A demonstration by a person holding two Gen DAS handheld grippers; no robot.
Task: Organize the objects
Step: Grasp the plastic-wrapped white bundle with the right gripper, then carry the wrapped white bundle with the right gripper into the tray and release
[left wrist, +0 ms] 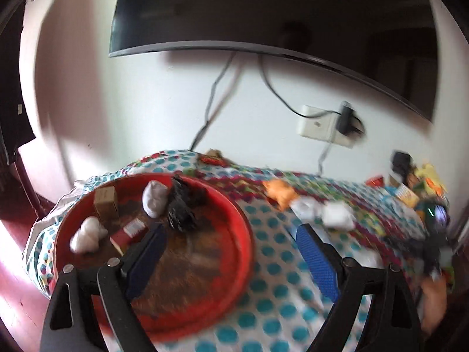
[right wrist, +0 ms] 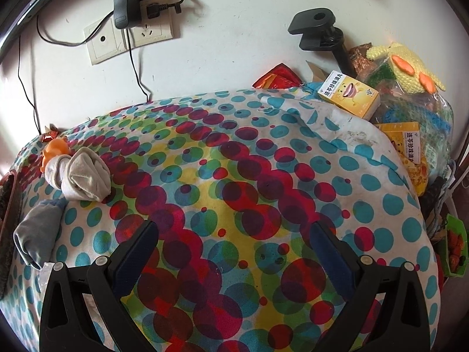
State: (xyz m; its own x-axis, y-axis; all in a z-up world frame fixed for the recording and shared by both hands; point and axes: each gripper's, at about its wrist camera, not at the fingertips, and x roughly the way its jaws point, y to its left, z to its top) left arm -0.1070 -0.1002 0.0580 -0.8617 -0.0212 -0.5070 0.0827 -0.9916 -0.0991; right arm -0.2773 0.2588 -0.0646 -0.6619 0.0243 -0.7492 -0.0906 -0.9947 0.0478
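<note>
A round red tray (left wrist: 240, 264) lies on the dotted cloth (left wrist: 272, 264) in the left wrist view. It holds two white sock bundles (left wrist: 155, 199), a small cardboard box (left wrist: 106, 205), a red and white packet (left wrist: 129, 233) and a black fuzzy item (left wrist: 183, 205). My left gripper (left wrist: 230, 230) is open over the tray's right rim, with nothing between its fingers. Beyond it lie an orange toy (left wrist: 280, 192) and more white bundles (left wrist: 337, 215). My right gripper (right wrist: 234, 227) is open above the cloth (right wrist: 234, 158), also holding nothing. To its left are a beige sock bundle (right wrist: 85, 177), a grey sock (right wrist: 36, 237) and the orange toy (right wrist: 54, 151).
At the cloth's far right, a pile holds yellow boxes (right wrist: 348, 94), a knitted yellow toy (right wrist: 407, 69), snack packets (right wrist: 278, 77) and a black clamp (right wrist: 319, 29). A wall with sockets (right wrist: 129, 38), cables and a mounted screen (left wrist: 263, 14) stands behind. The tray's edge (right wrist: 13, 202) shows at far left.
</note>
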